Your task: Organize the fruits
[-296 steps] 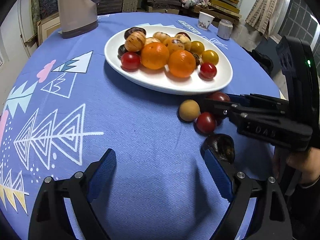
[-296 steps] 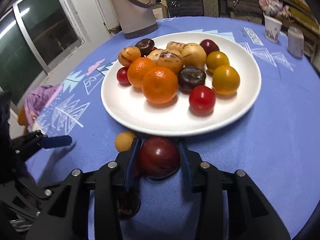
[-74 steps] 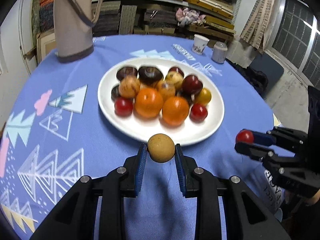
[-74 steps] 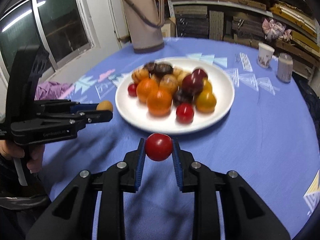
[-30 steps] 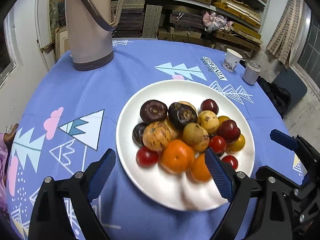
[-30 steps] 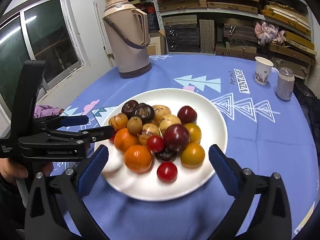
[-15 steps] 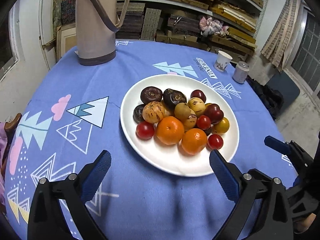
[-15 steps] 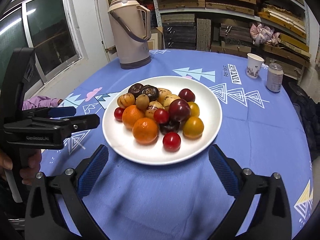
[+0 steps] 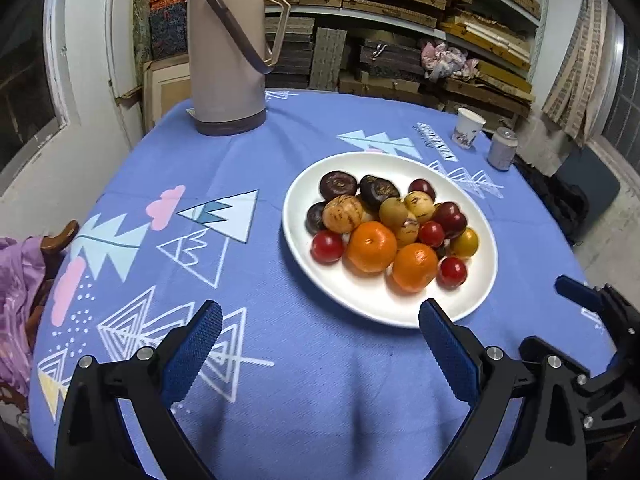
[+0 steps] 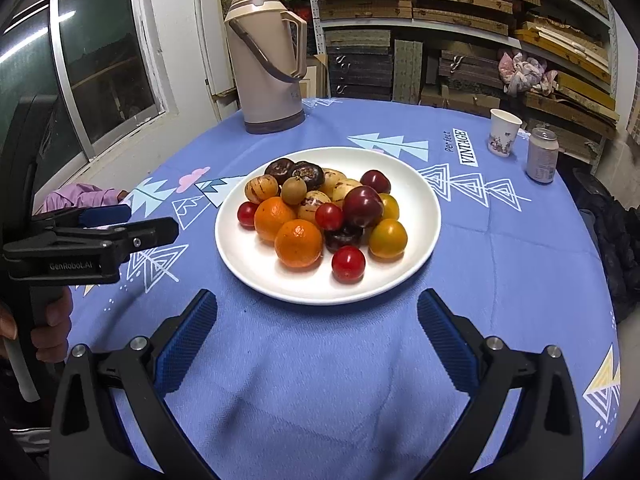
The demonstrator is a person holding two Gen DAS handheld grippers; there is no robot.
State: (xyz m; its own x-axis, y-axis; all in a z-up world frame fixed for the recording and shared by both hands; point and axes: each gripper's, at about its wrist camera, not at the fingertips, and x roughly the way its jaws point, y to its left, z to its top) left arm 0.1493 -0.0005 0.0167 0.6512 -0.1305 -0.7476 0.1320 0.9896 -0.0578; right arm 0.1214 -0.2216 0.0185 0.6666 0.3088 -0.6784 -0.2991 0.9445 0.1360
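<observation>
Blue patterned tablecloth [image 10: 320, 380] lies under 2 black blue-padded grippers, left [image 9: 320, 332] and right [image 10: 318, 316], both spread wide and empty, facing 1 white oval plate [image 10: 416, 196] where 2 oranges [image 10: 298, 242] and 3 red tomatoes [image 10: 348, 264] sit, including fruits pinched 2.5 seconds earlier.

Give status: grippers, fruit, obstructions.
Left gripper open, empty. Right gripper open, empty. All fruit piled on round white plate; none seen on blue tablecloth. Nothing in the way.
</observation>
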